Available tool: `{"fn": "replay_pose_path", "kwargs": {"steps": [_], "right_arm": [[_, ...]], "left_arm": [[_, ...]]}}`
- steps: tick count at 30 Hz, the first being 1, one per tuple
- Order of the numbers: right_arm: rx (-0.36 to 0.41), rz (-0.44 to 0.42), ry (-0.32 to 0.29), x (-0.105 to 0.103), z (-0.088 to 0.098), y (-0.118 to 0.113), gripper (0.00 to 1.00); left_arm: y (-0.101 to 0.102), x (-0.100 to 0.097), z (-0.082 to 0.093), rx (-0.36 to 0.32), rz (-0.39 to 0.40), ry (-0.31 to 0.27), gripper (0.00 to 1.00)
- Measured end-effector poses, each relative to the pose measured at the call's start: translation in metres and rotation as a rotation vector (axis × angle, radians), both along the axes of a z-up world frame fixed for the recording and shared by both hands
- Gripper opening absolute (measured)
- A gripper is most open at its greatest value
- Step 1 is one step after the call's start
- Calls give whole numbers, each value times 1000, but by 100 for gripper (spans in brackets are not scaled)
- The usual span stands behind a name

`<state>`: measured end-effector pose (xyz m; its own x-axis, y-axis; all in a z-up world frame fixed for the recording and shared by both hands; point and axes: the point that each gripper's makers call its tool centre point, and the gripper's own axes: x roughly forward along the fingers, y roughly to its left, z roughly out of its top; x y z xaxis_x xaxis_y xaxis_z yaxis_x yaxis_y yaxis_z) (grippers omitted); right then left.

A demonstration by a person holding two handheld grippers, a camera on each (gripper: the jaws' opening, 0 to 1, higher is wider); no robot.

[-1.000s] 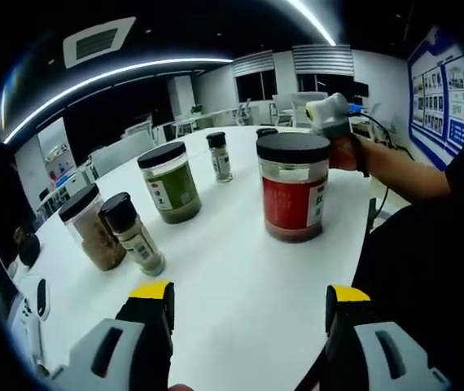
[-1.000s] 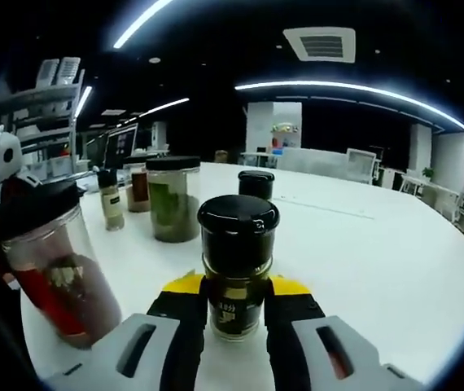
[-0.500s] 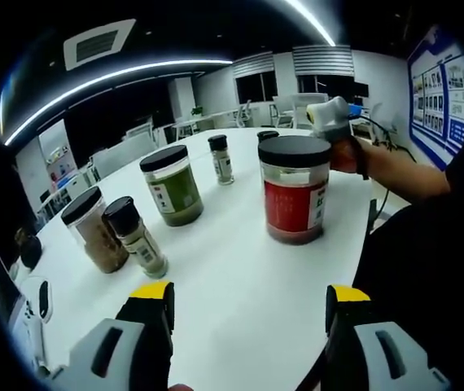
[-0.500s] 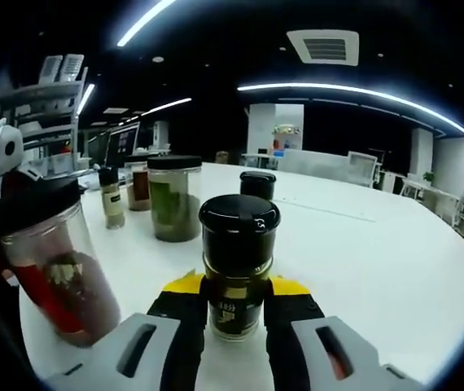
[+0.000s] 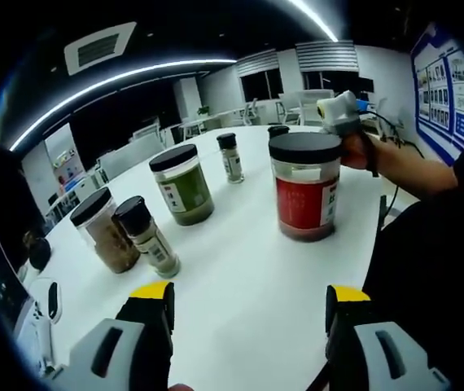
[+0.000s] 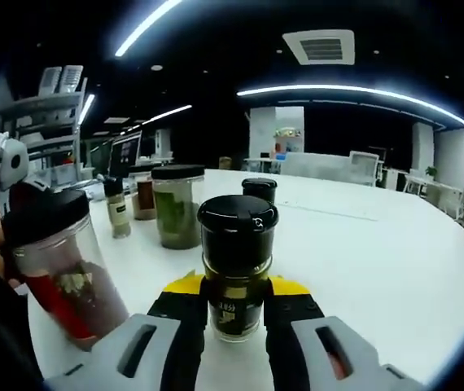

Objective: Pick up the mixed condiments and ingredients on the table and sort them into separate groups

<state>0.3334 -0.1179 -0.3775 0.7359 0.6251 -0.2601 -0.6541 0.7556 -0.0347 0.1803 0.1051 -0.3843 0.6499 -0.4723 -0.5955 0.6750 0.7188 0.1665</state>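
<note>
Condiment jars stand on a smooth white surface [image 5: 248, 285]: in the right gripper view, the right gripper [image 6: 235, 300] has its yellow-tipped jaws clamped on a small glass spice bottle [image 6: 237, 265] with a glossy black cap. Beside it stands a wide clear plastic jar with a red label [image 5: 306, 196] and a flat black lid. In the left gripper view, the left gripper [image 5: 248, 297] hangs with jaws well apart above the surface, near a round green-filled jar [image 5: 182, 184], a brown-filled jar [image 5: 105, 230] and a slim shaker bottle [image 5: 149, 237].
</note>
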Motion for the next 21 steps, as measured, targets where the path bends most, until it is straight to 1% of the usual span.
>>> {"fn": "replay_pose_path", "kwargs": {"steps": [3,7,8,11,14,18,21], "right_arm": [[-7,-10,-15,0,7,-8,28],[15,-45,-16,2,13,-22,28],[18,-52,-19,3,13,-25,28],[-18,-74,-23,4,10,-36,28],[-25,-98,-14,6,7,-49,28],[-15,-141,-16,9,10,-66,28],[-26,-165,-26,12,13,-76,28]], "left_arm": [[0,-2,-1,2,-7,2,76],[3,1,-5,23,3,6,76],[3,1,-5,27,6,4,76],[4,2,-3,25,9,0,76],[6,1,-4,32,12,1,76],[8,3,-3,39,23,-3,76],[6,3,-2,36,20,-6,76]]}}
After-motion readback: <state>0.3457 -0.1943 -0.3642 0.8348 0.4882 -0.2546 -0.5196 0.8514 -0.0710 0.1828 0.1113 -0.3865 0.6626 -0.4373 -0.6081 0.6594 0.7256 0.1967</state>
